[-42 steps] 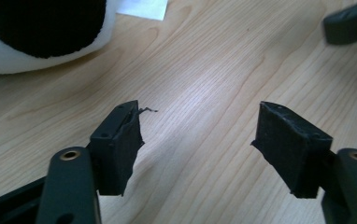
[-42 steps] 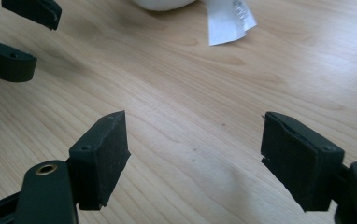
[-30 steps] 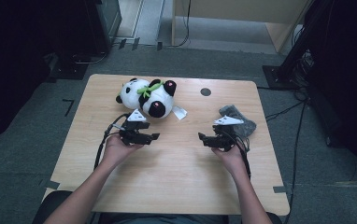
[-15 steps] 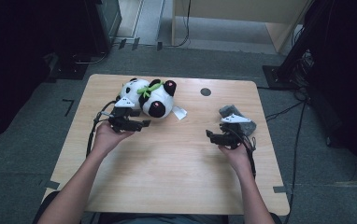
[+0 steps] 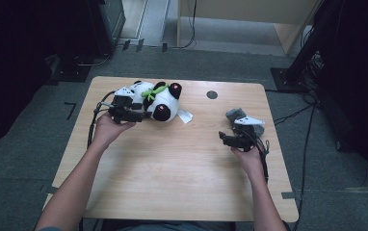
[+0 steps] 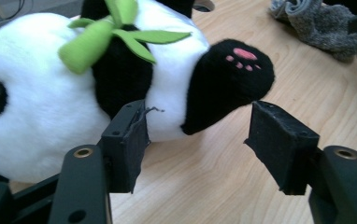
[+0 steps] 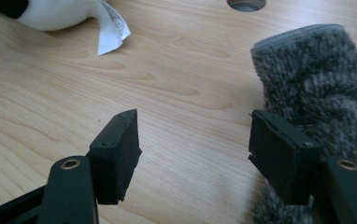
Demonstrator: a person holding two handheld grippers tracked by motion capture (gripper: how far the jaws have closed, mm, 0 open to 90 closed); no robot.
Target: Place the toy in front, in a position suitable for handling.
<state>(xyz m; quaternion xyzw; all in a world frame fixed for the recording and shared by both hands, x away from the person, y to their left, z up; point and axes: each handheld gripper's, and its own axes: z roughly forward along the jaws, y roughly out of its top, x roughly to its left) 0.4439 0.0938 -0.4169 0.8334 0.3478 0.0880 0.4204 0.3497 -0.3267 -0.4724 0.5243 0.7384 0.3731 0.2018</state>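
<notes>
Left gripper (image 6: 197, 140): jaws apart, closing in around the black-and-white plush panda (image 6: 74, 88) at the table's (image 5: 172, 163) far left; not gripped.
Right gripper (image 7: 193, 149): jaws parted, empty, beside the grey fuzzy sock (image 7: 317, 88).
Left to do: grasp both.

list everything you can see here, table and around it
panda: 1, white and black plush with a green bow, far left of the table
tag: 1, white, on the table at the panda's right side
sock: 1, grey and fuzzy, right side of the table
hole: 1, dark round, far middle of the table
table: 1, light wood, centre of the grey floor
left gripper: 1, black, at the panda, fingers apart with its black paw just beyond them
right gripper: 1, black, beside the sock, fingers apart over bare wood
forearms: 2, bare, coming in from the near edge
</notes>
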